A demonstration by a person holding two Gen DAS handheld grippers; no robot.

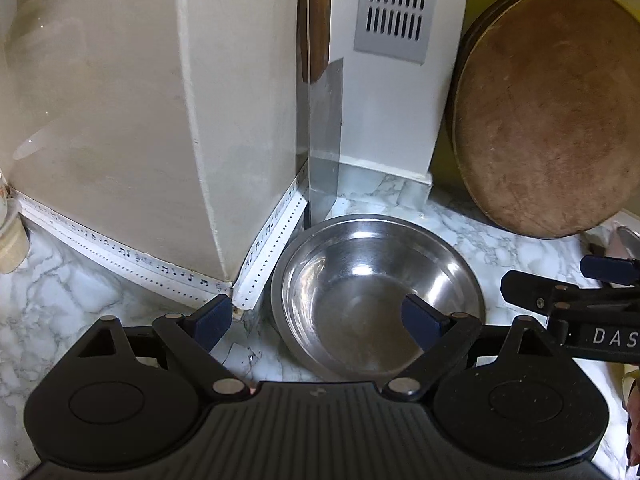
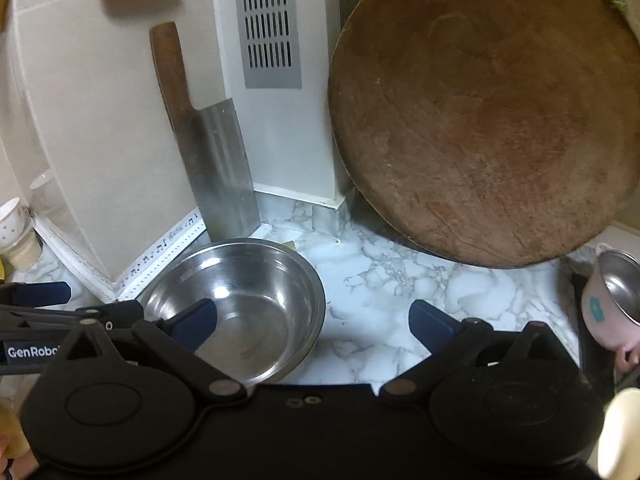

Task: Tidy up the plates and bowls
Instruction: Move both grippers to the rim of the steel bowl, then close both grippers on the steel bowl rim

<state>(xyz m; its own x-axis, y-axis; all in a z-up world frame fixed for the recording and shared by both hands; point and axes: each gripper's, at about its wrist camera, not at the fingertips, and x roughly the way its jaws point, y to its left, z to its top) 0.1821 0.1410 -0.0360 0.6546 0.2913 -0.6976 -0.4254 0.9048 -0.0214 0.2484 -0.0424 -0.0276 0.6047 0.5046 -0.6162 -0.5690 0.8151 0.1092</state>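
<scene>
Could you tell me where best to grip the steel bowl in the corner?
Probably the steel bowl is best pinched at its thin rim nearest the camera, one finger inside, coming from above: it sits upright and empty, and the cleaver and wall crowd its far side.

Left claw [image 1: 318, 318] spread wide (empty), right claw [image 2: 314, 322] likewise

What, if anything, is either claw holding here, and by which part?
Nothing is held. The left claw and the right claw both stand open and empty, and the steel bowl sits free on the marble counter.
</scene>
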